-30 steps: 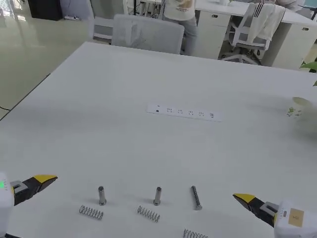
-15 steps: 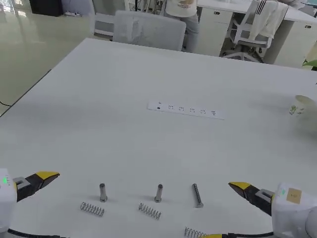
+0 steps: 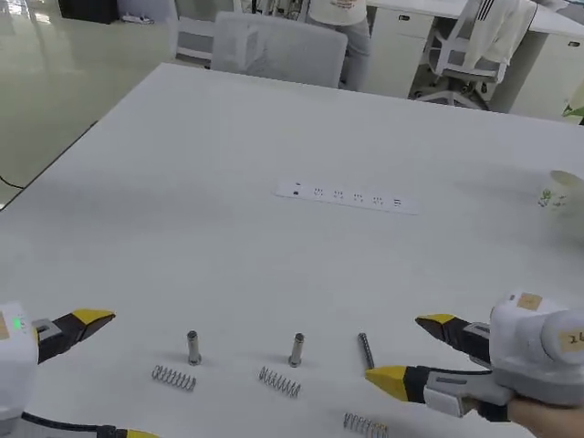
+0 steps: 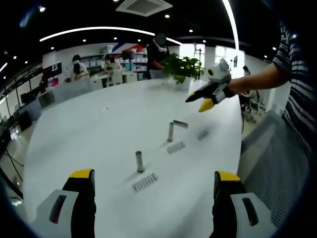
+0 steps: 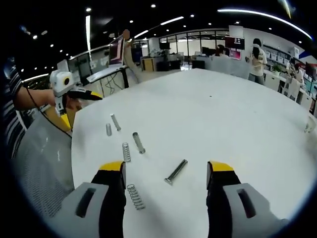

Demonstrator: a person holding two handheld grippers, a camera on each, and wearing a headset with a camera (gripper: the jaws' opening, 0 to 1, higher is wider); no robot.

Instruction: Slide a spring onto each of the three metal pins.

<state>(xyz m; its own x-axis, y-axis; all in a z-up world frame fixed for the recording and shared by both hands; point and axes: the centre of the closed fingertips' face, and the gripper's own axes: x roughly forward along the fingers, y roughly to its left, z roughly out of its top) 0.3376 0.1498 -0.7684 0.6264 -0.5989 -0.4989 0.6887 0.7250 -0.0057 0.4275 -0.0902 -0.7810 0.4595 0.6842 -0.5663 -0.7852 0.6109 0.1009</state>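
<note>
White table (image 3: 274, 137) | pins (image 3: 297, 349) beside loose springs (image 3: 279, 382) | left gripper (image 4: 154, 174) wide, empty | right gripper (image 5: 165, 166) wide, empty

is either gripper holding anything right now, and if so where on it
Nothing is held. The left gripper and the right gripper are both open, with nothing between their jaws.

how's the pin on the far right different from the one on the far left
The left pin stands upright on the table; the right pin lies flat on its side. The left pin is nearer the left gripper; the right pin lies just ahead of the right gripper, whose jaws are open. Both are plain grey metal, with no spring on either.
</note>
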